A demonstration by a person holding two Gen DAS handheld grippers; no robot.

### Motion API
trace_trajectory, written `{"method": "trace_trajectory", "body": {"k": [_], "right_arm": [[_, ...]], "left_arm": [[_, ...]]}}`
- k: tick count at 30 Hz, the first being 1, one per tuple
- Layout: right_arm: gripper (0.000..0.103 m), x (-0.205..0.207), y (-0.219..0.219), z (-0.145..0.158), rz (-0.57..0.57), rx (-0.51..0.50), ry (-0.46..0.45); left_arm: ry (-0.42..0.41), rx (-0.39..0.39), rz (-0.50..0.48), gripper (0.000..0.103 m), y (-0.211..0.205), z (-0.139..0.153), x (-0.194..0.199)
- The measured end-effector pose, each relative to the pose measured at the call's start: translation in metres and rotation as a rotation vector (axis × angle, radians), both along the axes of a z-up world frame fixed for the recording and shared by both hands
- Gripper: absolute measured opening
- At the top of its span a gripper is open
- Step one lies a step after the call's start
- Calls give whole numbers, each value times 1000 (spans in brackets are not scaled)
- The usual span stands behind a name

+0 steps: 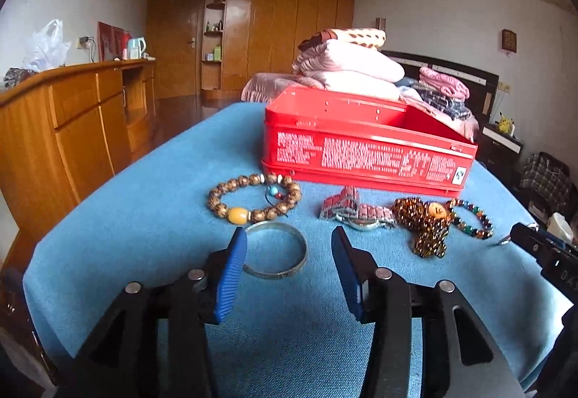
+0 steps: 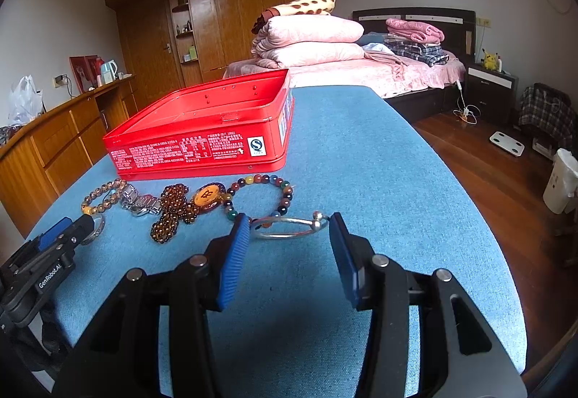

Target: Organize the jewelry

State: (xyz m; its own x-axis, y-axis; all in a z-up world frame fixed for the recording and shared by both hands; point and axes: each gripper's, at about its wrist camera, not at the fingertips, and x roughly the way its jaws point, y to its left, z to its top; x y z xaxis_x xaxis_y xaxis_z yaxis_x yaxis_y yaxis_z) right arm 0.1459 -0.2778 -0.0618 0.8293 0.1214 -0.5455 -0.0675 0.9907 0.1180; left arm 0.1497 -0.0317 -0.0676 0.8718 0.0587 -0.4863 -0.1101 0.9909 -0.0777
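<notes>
An open red tin box [image 1: 365,152] stands on the blue cloth table [image 1: 144,217]; it also shows in the right wrist view [image 2: 202,141]. In front of it lie a wooden bead bracelet [image 1: 253,197], a silver bangle [image 1: 276,253], a metal watch [image 1: 357,213], an amber bead string [image 1: 426,224] and a multicolour bead bracelet [image 1: 473,217]. My left gripper [image 1: 289,246] is open around the silver bangle's near side. My right gripper [image 2: 289,230] is open just before a thin open silver bangle [image 2: 289,226] with ball ends.
A wooden sideboard [image 1: 72,116] runs along the left. A bed [image 2: 379,72] with folded pink quilts stands beyond the table. A wardrobe [image 1: 253,18] lines the far wall. The floor at the right holds a scale [image 2: 505,143] and a white bin [image 2: 561,181].
</notes>
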Motion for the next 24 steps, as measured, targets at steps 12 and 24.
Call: {"method": "trace_trajectory", "body": {"k": [12,24], "right_arm": [[44,1,-1,0,0,-1,0],[29,-1,-4,7,16,33,-24]], "left_arm": [[42,8,22,46,7,-16,10],[-16,-26,2,45,10,-5,1]]}}
